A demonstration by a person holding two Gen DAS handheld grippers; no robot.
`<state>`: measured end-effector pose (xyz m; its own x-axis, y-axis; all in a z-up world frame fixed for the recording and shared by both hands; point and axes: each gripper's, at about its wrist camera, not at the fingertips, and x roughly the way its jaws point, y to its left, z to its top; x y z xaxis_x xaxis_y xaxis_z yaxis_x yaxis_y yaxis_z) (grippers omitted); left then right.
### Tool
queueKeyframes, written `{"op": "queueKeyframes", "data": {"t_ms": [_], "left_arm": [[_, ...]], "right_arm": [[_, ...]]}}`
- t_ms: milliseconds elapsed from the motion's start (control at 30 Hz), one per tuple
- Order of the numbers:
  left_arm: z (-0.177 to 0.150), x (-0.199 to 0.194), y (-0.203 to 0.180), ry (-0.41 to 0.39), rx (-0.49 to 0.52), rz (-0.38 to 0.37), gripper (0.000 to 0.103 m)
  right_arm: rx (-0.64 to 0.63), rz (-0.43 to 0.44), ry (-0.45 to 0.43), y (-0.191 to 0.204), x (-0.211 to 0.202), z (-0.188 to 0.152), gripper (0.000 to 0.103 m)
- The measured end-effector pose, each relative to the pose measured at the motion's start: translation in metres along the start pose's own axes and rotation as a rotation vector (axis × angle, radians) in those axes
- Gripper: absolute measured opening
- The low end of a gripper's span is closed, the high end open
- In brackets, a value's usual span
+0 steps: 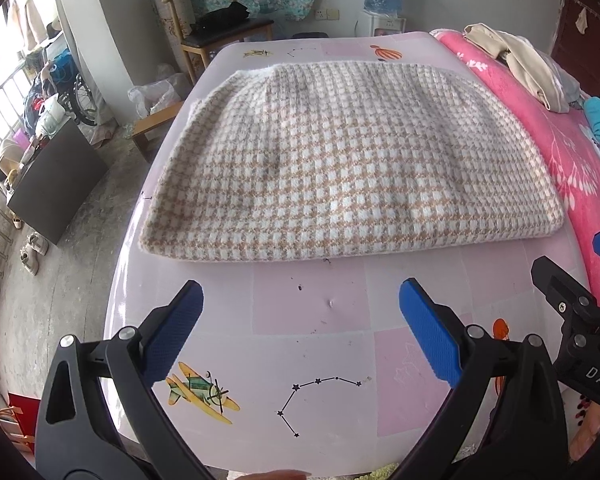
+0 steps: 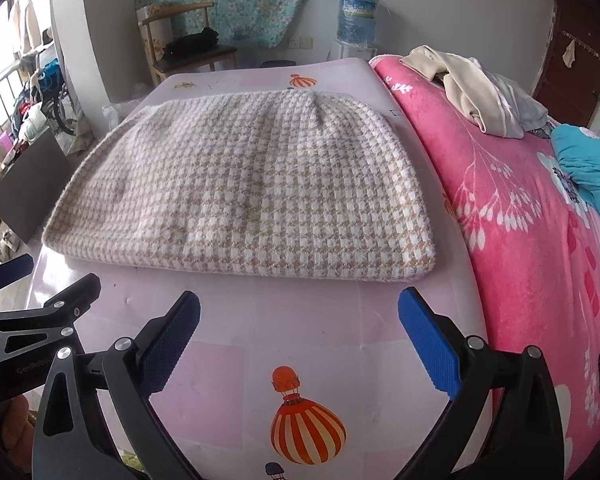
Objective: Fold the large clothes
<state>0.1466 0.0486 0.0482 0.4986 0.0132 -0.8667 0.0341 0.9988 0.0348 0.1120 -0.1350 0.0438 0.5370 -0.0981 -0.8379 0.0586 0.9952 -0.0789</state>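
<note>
Pink blanket [image 2: 520, 216] covers the bed to the right, touching the mat's right edge. Pale pink mat [image 1: 312, 312] with balloon, plane and star prints fills the middle. Checked garment [image 1: 340, 168], tan and white, lies folded flat on the mat's far half, its near fold edge thick and straight. Beige clothes [image 2: 460, 80] heaped on the blanket's far end, a teal cloth [image 2: 592, 168] near them. Wooden chair [image 1: 216, 28] beyond the mat. Left gripper [image 1: 300, 328] above bare mat, near side of the garment: blue pads wide apart, holding nothing. Right gripper [image 2: 300, 332] just beside it, likewise spread wide and empty.
</note>
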Motion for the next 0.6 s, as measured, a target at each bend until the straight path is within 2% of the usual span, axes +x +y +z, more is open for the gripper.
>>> {"op": "queueKeyframes", "data": {"t_ms": [600], "left_arm": [[-0.0008, -0.0021, -0.0003, -0.002, 0.001, -0.006, 0.095]], "right_arm": [[-0.004, -0.007, 0.003, -0.0016, -0.0026, -0.0023, 0.097]]}}
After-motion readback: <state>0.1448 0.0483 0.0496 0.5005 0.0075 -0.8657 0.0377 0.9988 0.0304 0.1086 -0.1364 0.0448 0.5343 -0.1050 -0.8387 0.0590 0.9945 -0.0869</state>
